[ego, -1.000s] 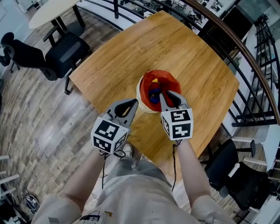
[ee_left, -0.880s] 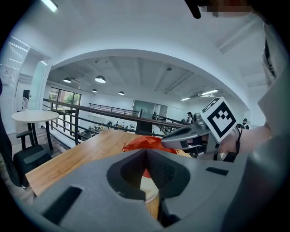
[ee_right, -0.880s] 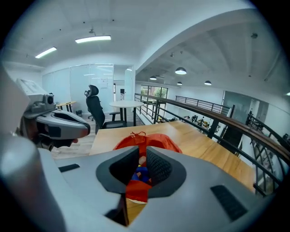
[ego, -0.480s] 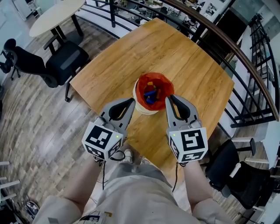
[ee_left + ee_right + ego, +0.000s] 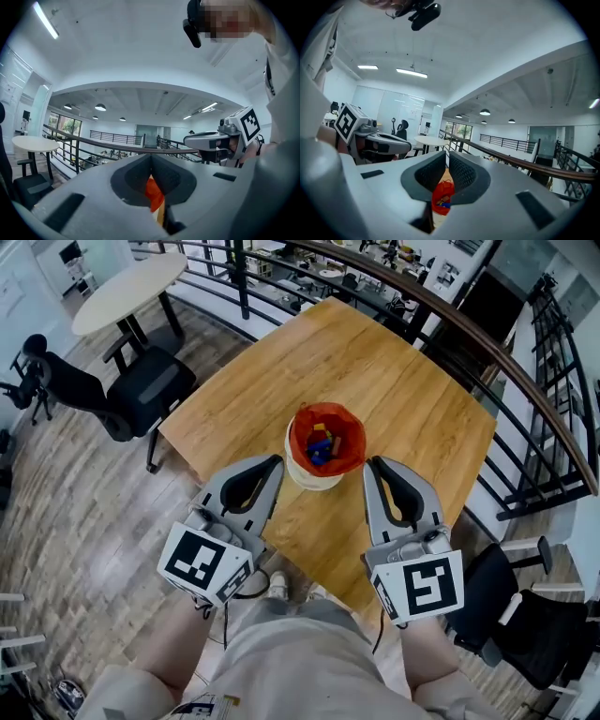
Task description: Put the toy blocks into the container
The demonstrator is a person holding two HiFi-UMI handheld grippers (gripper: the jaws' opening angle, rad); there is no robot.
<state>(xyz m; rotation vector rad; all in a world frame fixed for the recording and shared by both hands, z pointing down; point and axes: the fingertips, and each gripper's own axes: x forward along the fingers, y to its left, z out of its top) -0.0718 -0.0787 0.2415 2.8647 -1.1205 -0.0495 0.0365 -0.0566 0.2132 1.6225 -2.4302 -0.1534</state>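
A white container (image 5: 323, 442) lined with a red bag stands on the wooden table (image 5: 403, 381), with several coloured toy blocks (image 5: 321, 444) inside it. My left gripper (image 5: 274, 462) hangs to its near left, jaws together and empty. To its near right is my right gripper (image 5: 372, 463); its jaws have just been closing, and nothing is between them. Both are raised above the table and point level. The left gripper view shows the red bag (image 5: 153, 197) below the left gripper (image 5: 151, 157). The right gripper view shows the container (image 5: 442, 197) under the right gripper (image 5: 446, 161).
A black office chair (image 5: 141, 381) and a round white table (image 5: 127, 282) stand to the left. A dark railing (image 5: 525, 362) curves behind the table. Another black chair (image 5: 525, 615) sits at the lower right. The table's near edge is by my legs.
Both grippers rose and drew back from the container toward me. The right gripper, earlier over the container's mouth, now hangs clear of it.
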